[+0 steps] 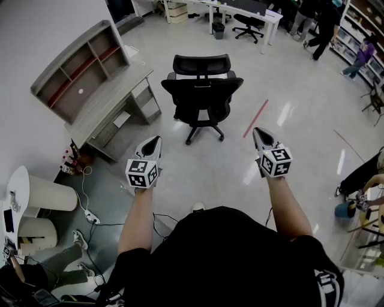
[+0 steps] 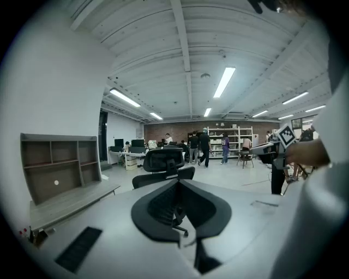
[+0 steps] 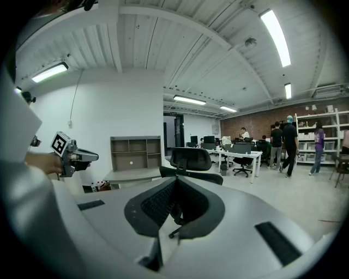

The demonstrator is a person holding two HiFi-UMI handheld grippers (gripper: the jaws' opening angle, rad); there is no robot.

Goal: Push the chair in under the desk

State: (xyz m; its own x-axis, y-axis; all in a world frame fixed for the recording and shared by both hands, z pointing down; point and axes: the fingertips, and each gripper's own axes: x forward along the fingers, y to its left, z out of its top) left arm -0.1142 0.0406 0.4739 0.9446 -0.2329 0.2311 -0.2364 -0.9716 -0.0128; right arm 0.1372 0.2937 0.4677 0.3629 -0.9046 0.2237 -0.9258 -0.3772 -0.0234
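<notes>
- Black chair (image 1: 201, 96) stands upright at upper centre, backrest toward us, desk (image 1: 112, 105) at its left.
- We hold left gripper (image 1: 156, 140) and right gripper (image 1: 258, 131) forward, jaws closed, empty.

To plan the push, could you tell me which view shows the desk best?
The head view: the whole desk and its shelf unit show from above. The left gripper view shows it side-on, lower part hidden; the right gripper view shows it small and distant.

Pretty clearly a big open-plan office: black swivel chair (image 1: 201, 90) on a shiny floor (image 1: 300, 120), long white desk (image 1: 273, 15) with monitors (image 2: 136, 143), stocked shelves (image 2: 232, 136), ceiling strip lights (image 2: 224, 82).
</notes>
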